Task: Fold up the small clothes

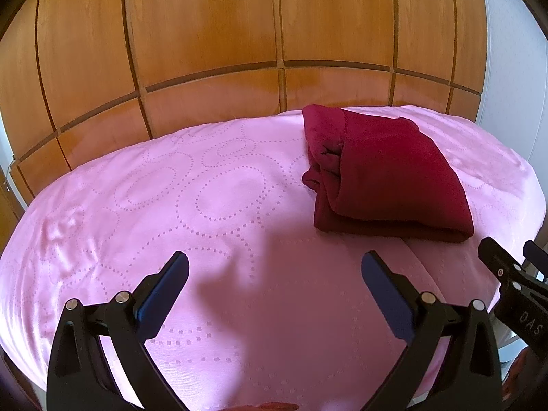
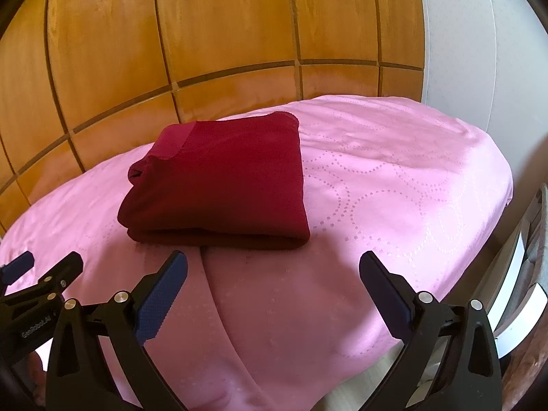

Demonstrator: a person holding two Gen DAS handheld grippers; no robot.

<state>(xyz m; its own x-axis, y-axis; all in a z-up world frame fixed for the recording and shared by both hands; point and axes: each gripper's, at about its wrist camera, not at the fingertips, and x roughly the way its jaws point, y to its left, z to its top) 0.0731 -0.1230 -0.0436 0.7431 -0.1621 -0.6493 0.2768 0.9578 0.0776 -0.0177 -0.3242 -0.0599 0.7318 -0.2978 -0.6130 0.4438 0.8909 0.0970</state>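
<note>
Faintly, "GenRoboLAI" on left claw (image 2: 20, 267)

Dark red garment (image 2: 219, 185): soft matt cloth, a finer band noted at one edge. Pink bedspread (image 1: 205, 188): smooth cloth with slight sheen, dotted ring pattern woven in. Wardrobe panels (image 1: 205, 27): glossy varnished wood, reflections seen. Left gripper (image 1: 274, 274) and right gripper (image 2: 273, 274): matt black plastic, polished metal pins, blue textured pads (image 2: 161, 301).

Bright daylight, soft foreground shadows, fisheye-warped edges
</note>
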